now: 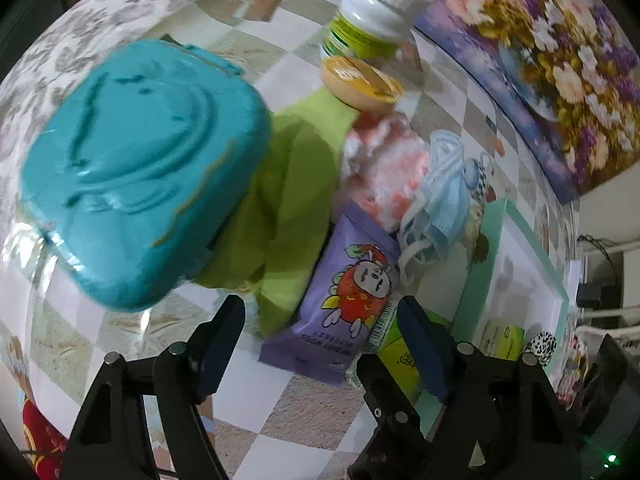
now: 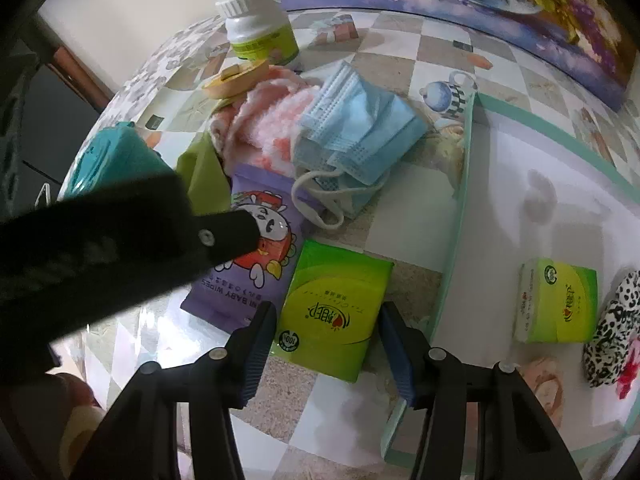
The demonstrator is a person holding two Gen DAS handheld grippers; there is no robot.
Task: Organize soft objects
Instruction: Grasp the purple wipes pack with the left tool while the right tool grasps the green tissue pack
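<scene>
My left gripper [image 1: 320, 316] is open and empty above a purple baby-wipes pack [image 1: 344, 300], which also shows in the right wrist view [image 2: 248, 256]. My right gripper [image 2: 328, 328] is open, its fingers either side of a green tissue pack [image 2: 332, 316] lying on the table. Blue face masks [image 2: 352, 136] lie on a pink fluffy cloth [image 2: 272, 120], beside a green cloth [image 1: 288, 192]. A white tray with a mint rim [image 2: 460, 216] at the right holds a second green tissue pack [image 2: 556, 304] and a leopard-print soft item [image 2: 612, 336].
A teal plastic box [image 1: 140, 172] sits at the left. A white supplement bottle [image 2: 260, 24] and a small round tin [image 2: 236, 80] stand at the back. A floral painting [image 2: 480, 8] leans behind the table. The left gripper's body [image 2: 100, 248] crosses the right wrist view.
</scene>
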